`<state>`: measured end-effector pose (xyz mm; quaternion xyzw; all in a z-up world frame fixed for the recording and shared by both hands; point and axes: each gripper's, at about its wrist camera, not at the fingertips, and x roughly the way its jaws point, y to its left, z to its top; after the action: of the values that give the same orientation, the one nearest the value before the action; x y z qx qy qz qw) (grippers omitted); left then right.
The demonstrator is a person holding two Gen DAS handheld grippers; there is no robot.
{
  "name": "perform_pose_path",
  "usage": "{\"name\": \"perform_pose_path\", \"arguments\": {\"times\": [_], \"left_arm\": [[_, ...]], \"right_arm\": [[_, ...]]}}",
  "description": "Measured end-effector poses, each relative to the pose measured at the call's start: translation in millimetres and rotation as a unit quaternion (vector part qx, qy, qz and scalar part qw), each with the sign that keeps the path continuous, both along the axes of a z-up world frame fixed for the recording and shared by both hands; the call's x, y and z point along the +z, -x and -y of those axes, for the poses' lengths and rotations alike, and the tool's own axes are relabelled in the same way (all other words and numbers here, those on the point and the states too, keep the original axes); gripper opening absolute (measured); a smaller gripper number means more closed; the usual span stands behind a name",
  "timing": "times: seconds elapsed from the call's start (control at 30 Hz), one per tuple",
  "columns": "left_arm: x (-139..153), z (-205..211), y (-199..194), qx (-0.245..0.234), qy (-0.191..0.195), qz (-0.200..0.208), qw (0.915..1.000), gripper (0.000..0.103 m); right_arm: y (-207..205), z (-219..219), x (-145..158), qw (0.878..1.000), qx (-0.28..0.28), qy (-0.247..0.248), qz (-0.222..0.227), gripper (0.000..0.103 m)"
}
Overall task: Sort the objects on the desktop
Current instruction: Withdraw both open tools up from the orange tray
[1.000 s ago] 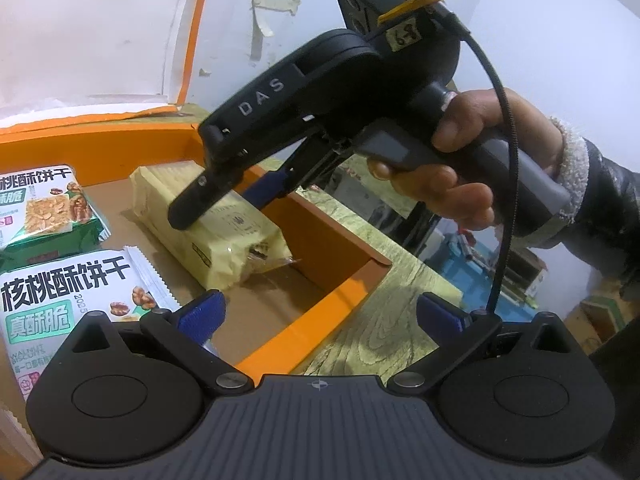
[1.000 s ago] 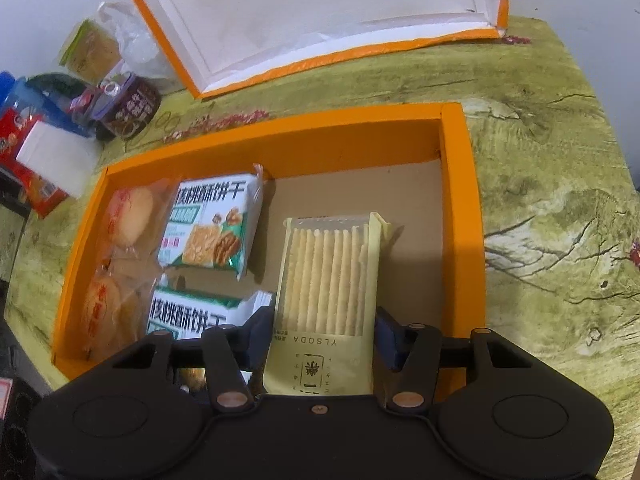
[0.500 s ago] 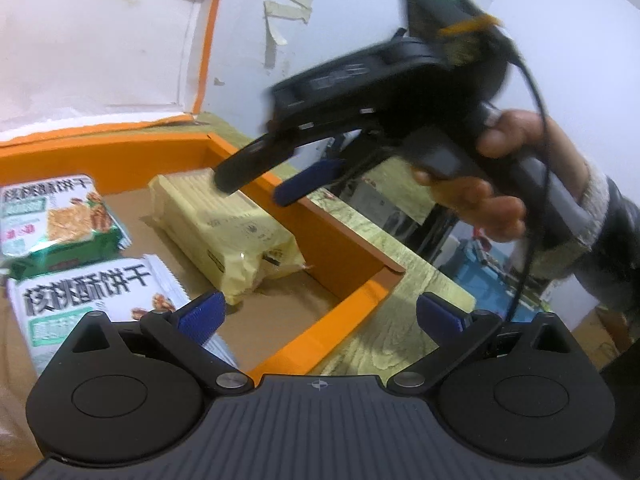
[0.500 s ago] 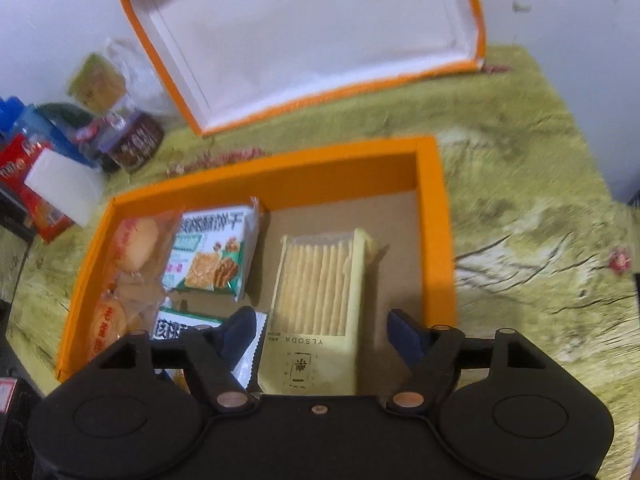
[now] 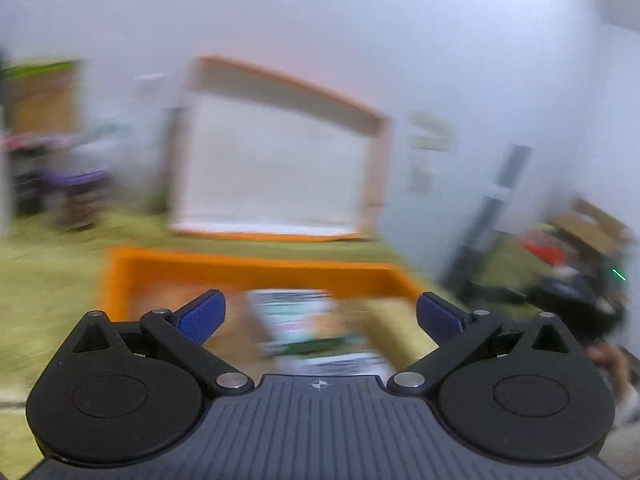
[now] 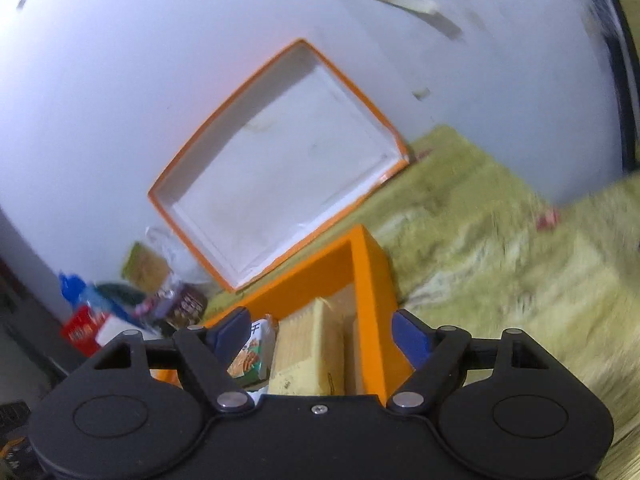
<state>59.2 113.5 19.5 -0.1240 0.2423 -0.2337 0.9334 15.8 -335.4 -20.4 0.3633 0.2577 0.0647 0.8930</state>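
An orange box [image 6: 366,264] lies on the green wood-grain table, and its far wall [image 5: 256,270] shows blurred in the left wrist view. Inside it lie a pale yellow cracker pack [image 6: 310,354] and a green-and-white biscuit packet [image 6: 252,356]; the same biscuit packet [image 5: 304,322] is smeared by motion blur. My right gripper [image 6: 320,332] hangs above the box's right corner, tilted, its jaws opening, with nothing pressed between the blue pads. My left gripper [image 5: 318,314] stands open and empty over the box's near side. The right gripper [image 5: 576,296] appears as a dark blur at the right.
The box's lid [image 6: 280,156] leans upright against the white wall behind the box. A pile of snack packs [image 6: 132,304] and a red packet [image 6: 82,330] lies at the table's left. Bare green tabletop [image 6: 500,260] stretches to the right. Shelves with clutter [image 5: 44,140] stand far left.
The right gripper let go of the yellow cracker pack, opened, pulled back and rolled. The left gripper swung away to face the lid and wall; its view is now blurred.
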Motion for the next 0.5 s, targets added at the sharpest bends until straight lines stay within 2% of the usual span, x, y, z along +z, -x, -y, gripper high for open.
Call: {"name": "perform_pose_path", "arguments": {"times": [0.07, 0.17, 0.33, 0.5], "left_arm": [[-9, -16, -5, 0.039, -0.002, -0.027, 0.9989, 0.103], [-23, -27, -8, 0.071, 0.003, -0.053, 0.9961, 0.103], [-32, -24, -7, 0.078, -0.005, -0.047, 0.9958, 0.103], [-29, -29, -5, 0.09, -0.023, -0.037, 0.995, 0.103]], "right_arm": [[-7, 4, -10, 1.0, 0.011, -0.019, -0.015, 0.076], [-16, 8, -17, 0.999, 0.018, -0.025, -0.03, 0.076], [-27, 9, -31, 0.997, 0.039, -0.048, -0.054, 0.076], [-27, 5, -34, 0.996, 0.039, -0.048, -0.064, 0.078]]}}
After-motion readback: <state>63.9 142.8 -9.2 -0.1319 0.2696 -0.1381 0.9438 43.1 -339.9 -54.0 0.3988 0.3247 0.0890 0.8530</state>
